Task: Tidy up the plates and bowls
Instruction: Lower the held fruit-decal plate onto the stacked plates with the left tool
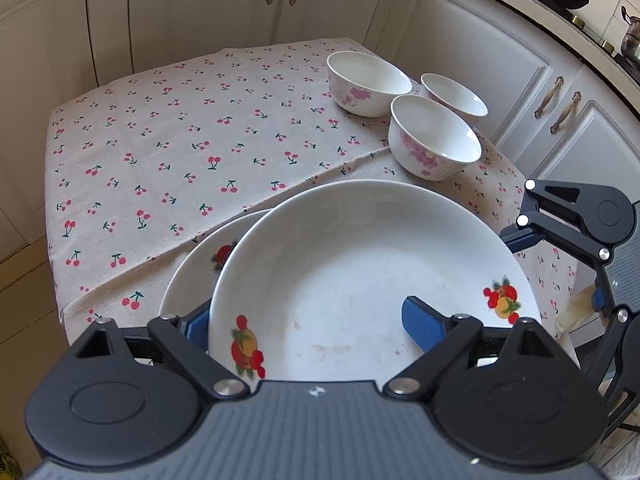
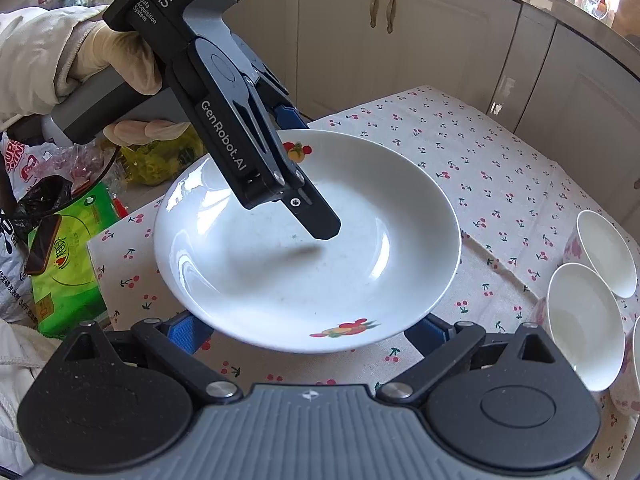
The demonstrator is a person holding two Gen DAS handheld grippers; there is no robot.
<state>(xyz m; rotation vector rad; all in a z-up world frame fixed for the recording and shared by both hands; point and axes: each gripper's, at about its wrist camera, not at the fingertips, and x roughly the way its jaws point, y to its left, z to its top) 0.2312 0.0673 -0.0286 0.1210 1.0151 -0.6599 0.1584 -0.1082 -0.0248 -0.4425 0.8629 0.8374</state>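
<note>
A white plate with fruit prints (image 1: pixel 360 276) is tilted above a second fruit-print plate (image 1: pixel 192 264) on the cherry tablecloth (image 1: pixel 168 152). My left gripper (image 1: pixel 308 324) straddles the upper plate's near rim, one blue pad inside it and one under it; whether it pinches the rim is unclear. In the right wrist view the same plate (image 2: pixel 280 272) has the left gripper (image 2: pixel 312 184) over it. My right gripper (image 2: pixel 308 332) is open, its blue pads under the plate's near rim. Three white bowls with pink flowers (image 1: pixel 368 84) (image 1: pixel 434 138) (image 1: pixel 454 98) stand at the far right.
White cabinets (image 1: pixel 200 8) ring the table. Green packets and plastic bags (image 2: pixel 64 248) lie beyond the table's left edge in the right wrist view. A wok and a kettle (image 1: pixel 632 36) sit on the counter at upper right.
</note>
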